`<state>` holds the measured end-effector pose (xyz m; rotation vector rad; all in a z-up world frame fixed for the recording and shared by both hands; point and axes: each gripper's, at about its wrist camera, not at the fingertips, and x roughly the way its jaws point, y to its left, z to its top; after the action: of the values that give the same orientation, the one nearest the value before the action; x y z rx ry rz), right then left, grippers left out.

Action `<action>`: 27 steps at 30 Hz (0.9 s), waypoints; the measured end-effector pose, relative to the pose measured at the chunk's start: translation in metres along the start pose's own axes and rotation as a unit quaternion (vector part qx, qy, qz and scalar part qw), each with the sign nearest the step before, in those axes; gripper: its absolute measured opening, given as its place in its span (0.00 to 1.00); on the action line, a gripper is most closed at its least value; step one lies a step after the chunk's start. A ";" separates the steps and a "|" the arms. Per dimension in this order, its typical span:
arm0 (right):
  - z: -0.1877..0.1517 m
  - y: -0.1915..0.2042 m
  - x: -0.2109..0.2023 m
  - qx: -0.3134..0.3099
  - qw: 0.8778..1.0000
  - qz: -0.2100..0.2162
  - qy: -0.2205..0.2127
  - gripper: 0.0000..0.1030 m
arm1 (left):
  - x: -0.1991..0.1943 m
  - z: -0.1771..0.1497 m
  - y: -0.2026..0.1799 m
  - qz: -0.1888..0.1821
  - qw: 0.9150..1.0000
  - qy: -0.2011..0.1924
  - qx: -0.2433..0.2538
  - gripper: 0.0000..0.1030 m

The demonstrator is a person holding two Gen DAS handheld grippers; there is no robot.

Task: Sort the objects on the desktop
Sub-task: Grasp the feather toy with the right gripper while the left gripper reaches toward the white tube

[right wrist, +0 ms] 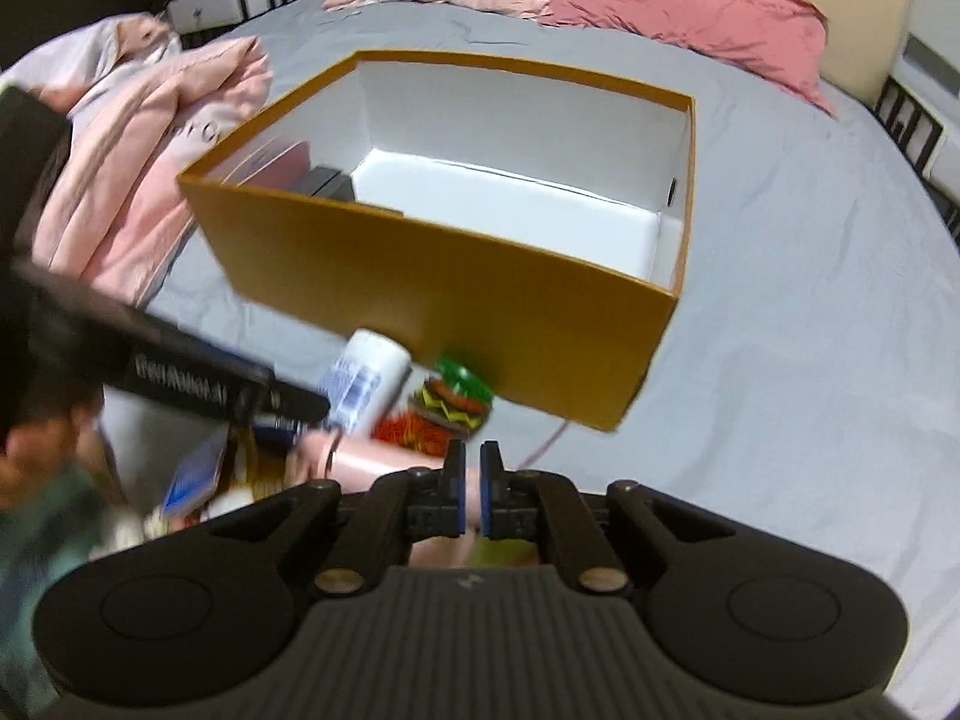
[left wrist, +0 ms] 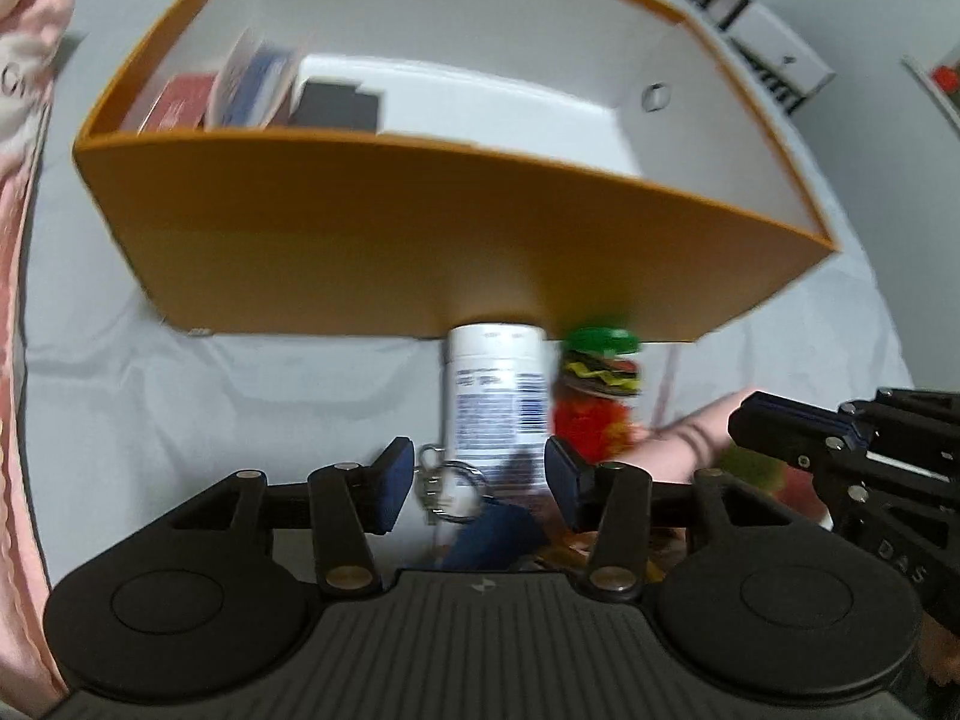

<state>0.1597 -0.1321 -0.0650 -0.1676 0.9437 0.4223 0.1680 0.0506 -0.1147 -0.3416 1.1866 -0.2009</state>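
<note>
An orange box [left wrist: 372, 240] with a white inside stands on the grey bedsheet; it also shows in the right wrist view [right wrist: 480, 294]. Several items lie in its left end [left wrist: 240, 90]. A white bottle [left wrist: 495, 396] lies against its near wall, next to a colourful burger toy [left wrist: 600, 384]. My left gripper [left wrist: 477, 480] is open, its pads either side of the bottle's near end, above a key ring [left wrist: 447, 480]. My right gripper [right wrist: 472, 486] is nearly shut with nothing between its pads, over a pink item [right wrist: 372, 465].
A pink jacket [right wrist: 150, 138] lies left of the box. Pink pillows [right wrist: 690, 18] lie at the headboard. A blue item [right wrist: 192, 474] and other small objects lie at the lower left. Open grey sheet [right wrist: 810, 330] extends right of the box.
</note>
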 end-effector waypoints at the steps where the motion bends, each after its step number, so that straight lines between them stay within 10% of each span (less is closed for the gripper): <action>1: 0.002 -0.002 0.006 0.011 1.000 0.013 0.002 0.06 | 0.004 0.001 0.002 0.003 1.000 0.006 -0.008 0.54; 9: 0.008 -0.022 0.048 0.103 0.991 0.075 0.045 0.32 | 0.027 0.005 0.006 -0.019 0.999 0.041 -0.019 0.66; 27: -0.001 -0.009 0.088 0.097 0.984 0.123 0.087 0.34 | 0.011 -0.003 0.010 -0.017 0.999 0.032 0.015 0.52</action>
<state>0.2075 -0.1161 -0.1371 0.0929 1.1764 0.5460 0.1689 0.0560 -0.1291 -0.3305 1.2398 -0.2610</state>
